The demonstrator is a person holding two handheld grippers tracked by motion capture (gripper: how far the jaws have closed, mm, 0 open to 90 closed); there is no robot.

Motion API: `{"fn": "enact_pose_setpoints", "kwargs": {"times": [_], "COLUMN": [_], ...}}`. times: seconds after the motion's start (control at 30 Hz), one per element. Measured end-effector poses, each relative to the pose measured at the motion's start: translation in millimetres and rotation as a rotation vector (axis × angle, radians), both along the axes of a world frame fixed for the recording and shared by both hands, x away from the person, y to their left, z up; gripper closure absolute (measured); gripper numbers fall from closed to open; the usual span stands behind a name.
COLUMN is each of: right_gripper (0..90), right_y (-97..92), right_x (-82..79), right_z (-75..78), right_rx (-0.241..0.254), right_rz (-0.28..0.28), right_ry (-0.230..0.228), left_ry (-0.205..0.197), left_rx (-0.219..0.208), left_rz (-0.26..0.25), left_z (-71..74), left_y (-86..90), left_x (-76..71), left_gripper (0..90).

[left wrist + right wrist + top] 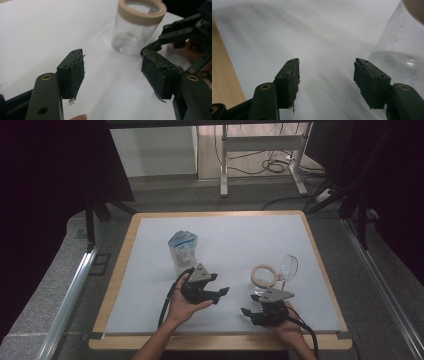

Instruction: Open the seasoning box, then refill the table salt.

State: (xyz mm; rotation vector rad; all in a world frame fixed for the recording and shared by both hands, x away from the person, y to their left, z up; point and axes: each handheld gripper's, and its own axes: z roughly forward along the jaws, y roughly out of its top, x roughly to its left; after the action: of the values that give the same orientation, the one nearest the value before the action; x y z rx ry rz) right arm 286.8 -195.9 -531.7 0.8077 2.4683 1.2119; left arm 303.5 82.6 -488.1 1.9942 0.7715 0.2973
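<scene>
Two hands hold two grippers over a big table (pixel 150 270) with a pale blue-white top and a wooden edge. It is the biggest thing to see. Past its far side there is grey floor, with a metal frame (pixel 260 150) and some loose cables (pixel 275 166) lying on it.

Next in size come the grippers. The left gripper (pixel 224 292) sits in the person's left hand (pixel 182 307), near the middle of the table on the near side. It points to the right, toward the jar. Its two black jaws are wide apart, and there is nothing between them but bare table. The right gripper (pixel 245 312) is in the right hand (pixel 290 325), close to the near edge on the right. It points to the left. Its jaws are apart too, with nothing held. In the right gripper view the jar's clear wall is just beside the right jaw.

A small blue and white carton (pixel 182 251) stands upright, a bit farther back than the left gripper and just beside it.

The glass jar (pixel 263 277) stands upright on the right, just past the right gripper. It has a tan ring around its open top. A clear round lid (pixel 288 266) sticks up at its right side, touching it.
</scene>
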Motion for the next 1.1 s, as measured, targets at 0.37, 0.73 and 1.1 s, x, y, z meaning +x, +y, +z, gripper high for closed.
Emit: {"fn": "enact_pose_setpoints", "kwargs": {"times": [0.37, 0.73, 1.1], "right_gripper": [37.7, 37.5, 37.6], "right_y": [7.6, 11.2, 10.7], "right_x": [2.4, 2.7, 3.4], "right_z": [-2.3, 0.0, 1.4], "right_rx": [-0.002, 0.003, 0.005], "right_rz": [-0.006, -0.002, -0.009], "right_ry": [0.009, 0.001, -0.006], "left_ry": [0.012, 0.022, 0.012], "left_rx": [0.001, -0.01, -0.023], "left_rz": [0.07, 0.095, 0.119], "left_z": [-15.3, -19.5, -18.4], "left_y": [37.5, 47.0, 57.6], "left_x": [-12.8, -13.0, -18.2], "left_gripper": [34.6, 35.7, 42.6]}}
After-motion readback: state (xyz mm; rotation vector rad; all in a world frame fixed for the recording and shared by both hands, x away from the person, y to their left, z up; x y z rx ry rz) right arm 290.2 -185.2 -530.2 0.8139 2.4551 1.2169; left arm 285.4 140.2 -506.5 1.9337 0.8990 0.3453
